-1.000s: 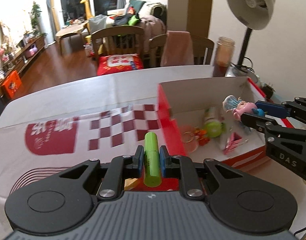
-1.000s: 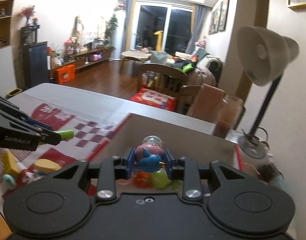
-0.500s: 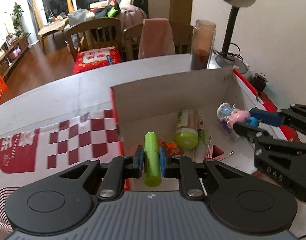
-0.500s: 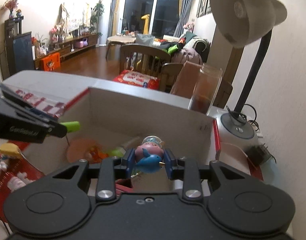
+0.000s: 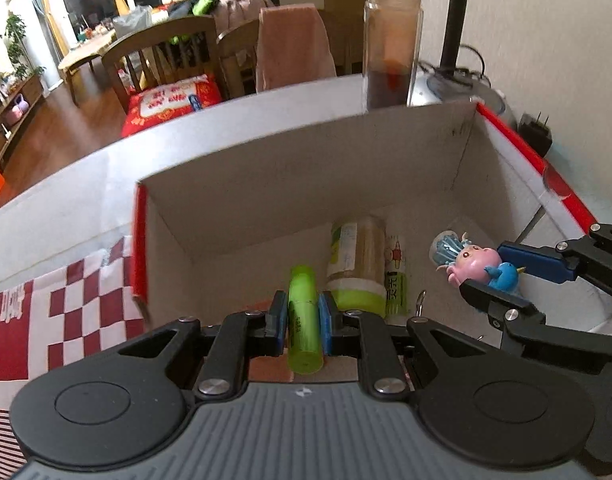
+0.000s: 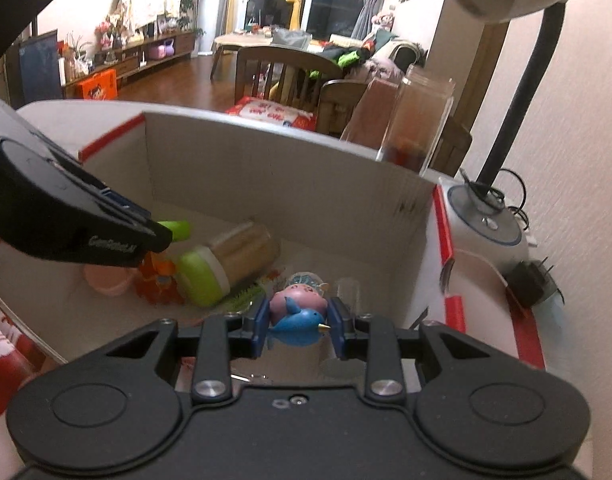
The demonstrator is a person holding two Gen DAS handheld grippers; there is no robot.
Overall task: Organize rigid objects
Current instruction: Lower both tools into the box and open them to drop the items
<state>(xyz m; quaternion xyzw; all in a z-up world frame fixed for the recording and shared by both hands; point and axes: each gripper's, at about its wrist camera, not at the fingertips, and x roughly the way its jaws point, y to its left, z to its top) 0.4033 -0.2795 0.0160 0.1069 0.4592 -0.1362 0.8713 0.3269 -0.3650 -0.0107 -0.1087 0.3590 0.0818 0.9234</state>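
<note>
box holds jar, tube, orange toy.

The left gripper, reaching in from the left edge of the right wrist view, carries pale lettering on its black finger that looks like "GenRobot.AI", though blur softens it. At the far left edge of the left wrist view, the red-and-white cloth on the worktop shows small sideways letters that seem to read "happy". Print on the tube and cushion is illegible.
</note>
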